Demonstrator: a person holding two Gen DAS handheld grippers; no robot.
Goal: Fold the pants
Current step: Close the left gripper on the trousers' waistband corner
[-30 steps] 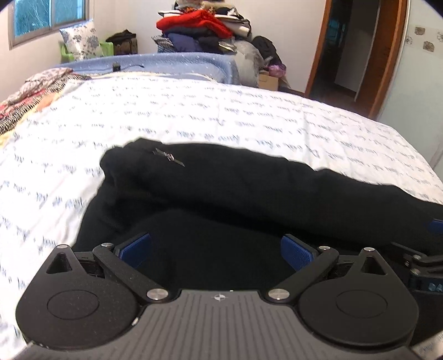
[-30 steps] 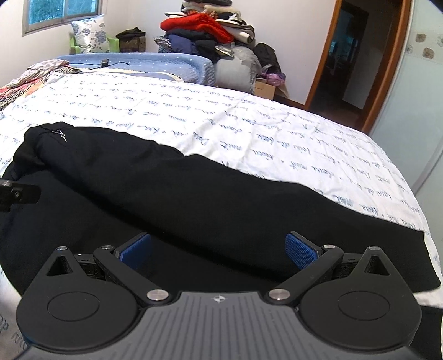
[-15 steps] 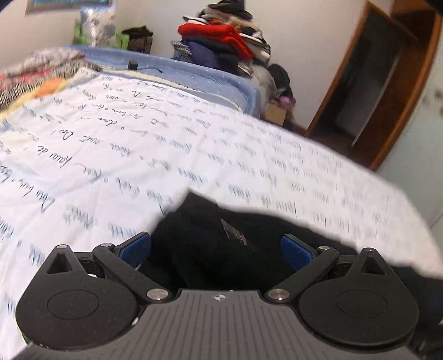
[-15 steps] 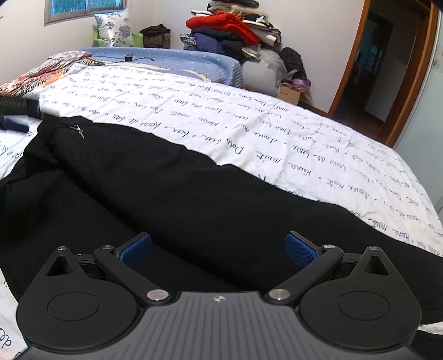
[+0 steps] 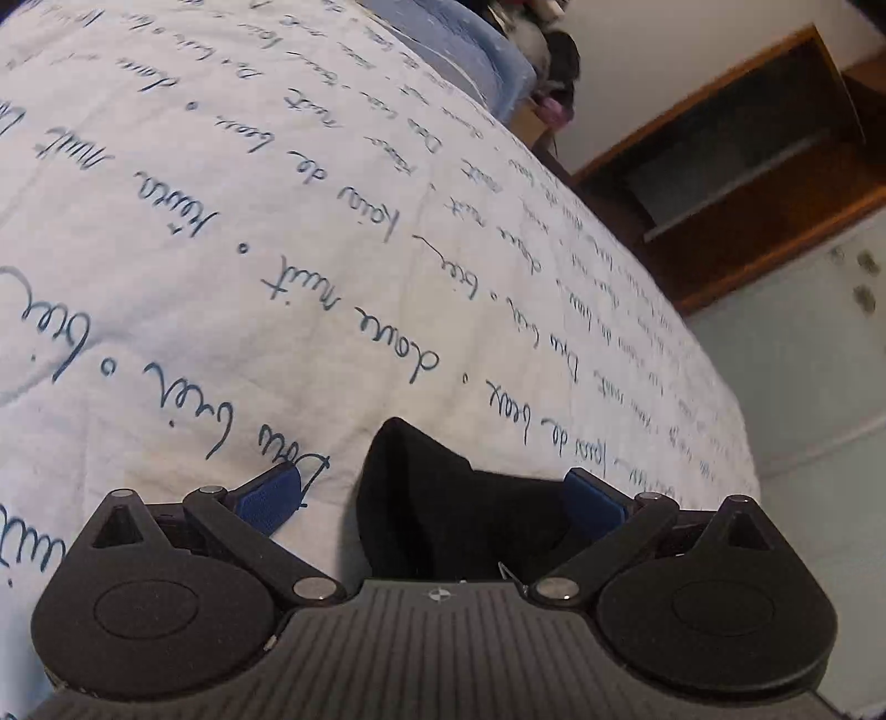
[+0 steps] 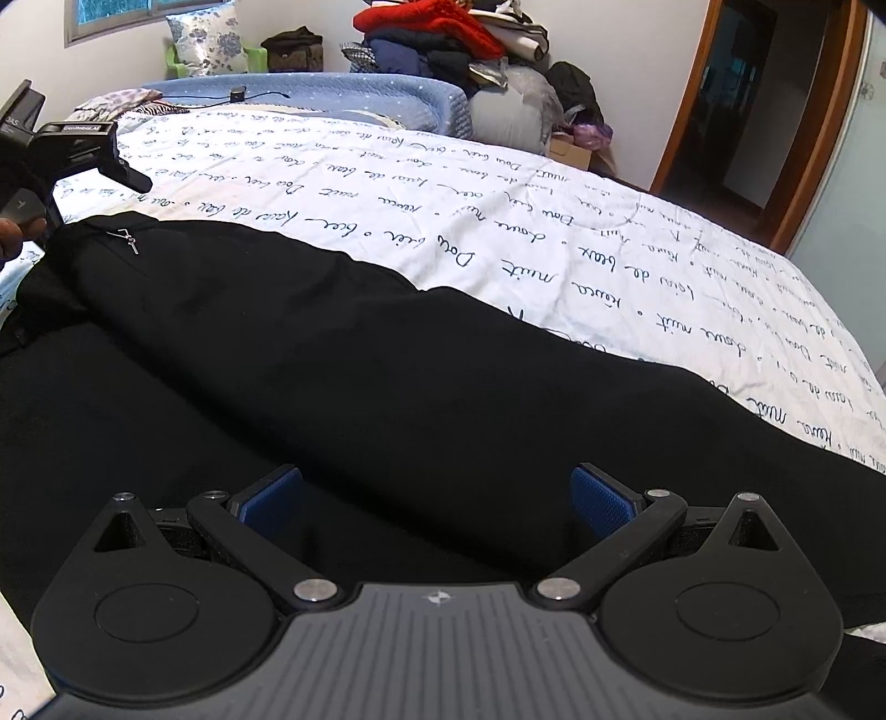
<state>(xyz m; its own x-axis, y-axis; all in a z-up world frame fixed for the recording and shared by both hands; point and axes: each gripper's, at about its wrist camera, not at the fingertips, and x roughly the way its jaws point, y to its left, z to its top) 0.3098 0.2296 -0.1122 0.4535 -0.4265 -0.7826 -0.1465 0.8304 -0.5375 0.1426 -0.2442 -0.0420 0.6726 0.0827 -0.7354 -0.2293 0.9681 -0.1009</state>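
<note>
Left gripper (image 5: pixel 432 501): jaws spread wide, blue ribbed pads on black arms, nothing clamped. A peaked corner of the black pants (image 5: pixel 443 498) pokes up between the fingers, nearer the right pad; whether cloth touches that pad is hard to tell. A thin metal bit shows at the gripper body edge, mostly cut off.

Right gripper (image 6: pixel 437 498): also released, pads wide apart, low over the pants (image 6: pixel 387 360) — contact can't be judged. Pants lie on the bed sheet (image 6: pixel 554 221), a long matte black band running from the left edge toward the lower right, soft rolled fold along the far edge. A small silver zipper pull (image 6: pixel 128 241) sits near the pants' left end. Cloth is so dark that seams and layers don't read.

Sheet is white quilted cotton with blue handwriting print. At the pants' left end the left gripper shows as black hardware, partly cut off by the frame, with a sliver of a hand (image 6: pixel 12 235) behind it.

Beyond the pants: blue mattress edge (image 6: pixel 360 99), floral pillow (image 6: pixel 205 39), clothes heap with a red piece on top (image 6: pixel 432 22), wooden door frame (image 6: pixel 819 111). Left view is tilted and motion-blurred — background there is smeared.
</note>
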